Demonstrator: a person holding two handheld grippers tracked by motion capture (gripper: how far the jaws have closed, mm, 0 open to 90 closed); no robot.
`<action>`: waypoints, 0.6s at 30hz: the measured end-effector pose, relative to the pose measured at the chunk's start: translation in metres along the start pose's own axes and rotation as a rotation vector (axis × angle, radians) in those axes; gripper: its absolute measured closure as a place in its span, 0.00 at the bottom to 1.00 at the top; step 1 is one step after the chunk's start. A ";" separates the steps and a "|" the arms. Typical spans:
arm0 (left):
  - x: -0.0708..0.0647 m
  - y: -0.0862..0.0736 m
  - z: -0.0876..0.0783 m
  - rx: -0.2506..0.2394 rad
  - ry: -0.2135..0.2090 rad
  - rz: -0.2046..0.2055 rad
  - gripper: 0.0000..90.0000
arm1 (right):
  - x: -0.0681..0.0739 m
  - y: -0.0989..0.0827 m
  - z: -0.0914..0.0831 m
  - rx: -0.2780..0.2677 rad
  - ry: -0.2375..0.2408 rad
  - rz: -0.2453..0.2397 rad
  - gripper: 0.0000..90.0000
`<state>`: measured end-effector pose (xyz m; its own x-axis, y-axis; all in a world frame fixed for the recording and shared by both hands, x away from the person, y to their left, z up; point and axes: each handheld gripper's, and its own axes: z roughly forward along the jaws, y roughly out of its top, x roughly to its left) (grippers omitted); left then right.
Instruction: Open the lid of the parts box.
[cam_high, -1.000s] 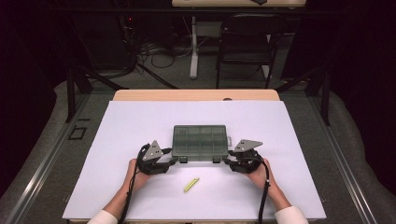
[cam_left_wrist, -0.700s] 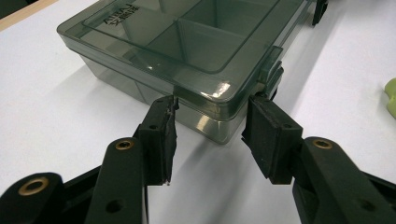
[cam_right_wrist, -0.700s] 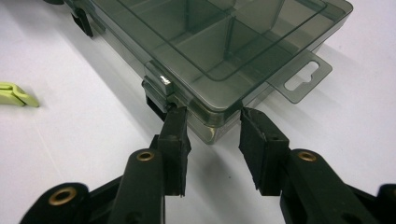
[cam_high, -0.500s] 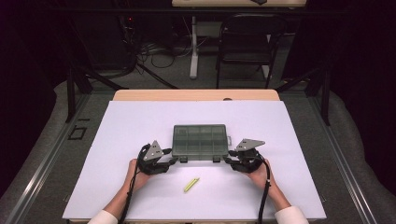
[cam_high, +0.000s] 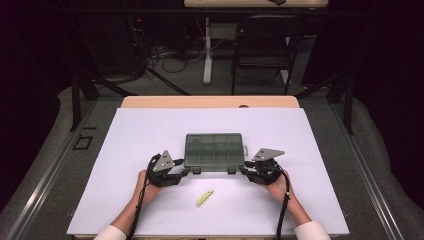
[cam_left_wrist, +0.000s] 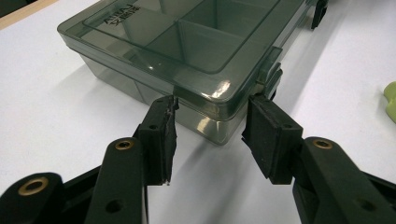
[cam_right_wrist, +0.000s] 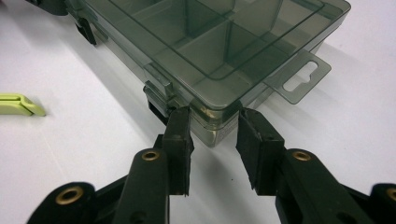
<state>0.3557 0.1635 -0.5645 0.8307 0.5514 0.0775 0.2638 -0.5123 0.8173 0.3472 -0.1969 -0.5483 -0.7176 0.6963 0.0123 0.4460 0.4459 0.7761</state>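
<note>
A smoky grey, see-through compartment box (cam_high: 215, 150) lies lid-closed on the white table sheet (cam_high: 125, 150). My left gripper (cam_high: 187, 171) sits at the box's near left corner; in the left gripper view the gripper (cam_left_wrist: 214, 100) has that corner (cam_left_wrist: 219, 116) between its pads, both tips touching it. My right gripper (cam_high: 243, 171) is at the near right corner; its jaws have just been closing, and in the right gripper view the gripper (cam_right_wrist: 212, 112) has its pads pressed on the corner (cam_right_wrist: 212, 128) beside a black latch (cam_right_wrist: 156, 107).
A small yellow-green clip (cam_high: 204, 198) lies on the sheet in front of the box, between my hands. A clear hang tab (cam_right_wrist: 299, 77) sticks out from the box's right end. Behind the table stand a black chair (cam_high: 262, 40) and cables on the floor.
Both hands stay at the box's near corners. No shift of the box or the clip is visible.
</note>
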 end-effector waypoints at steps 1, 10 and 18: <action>0.000 0.000 0.000 -0.001 0.000 0.000 0.59 | 0.000 0.000 0.001 -0.011 0.003 0.006 0.72; 0.000 0.000 0.000 0.000 0.004 -0.003 0.59 | -0.001 -0.001 0.001 -0.017 0.010 0.033 0.73; 0.003 -0.001 -0.001 -0.015 -0.011 -0.034 0.61 | -0.001 -0.001 0.001 -0.022 0.015 0.044 0.74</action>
<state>0.3577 0.1667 -0.5641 0.8270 0.5606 0.0432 0.2845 -0.4834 0.8279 0.3481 -0.1977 -0.5501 -0.7054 0.7066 0.0559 0.4654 0.4022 0.7885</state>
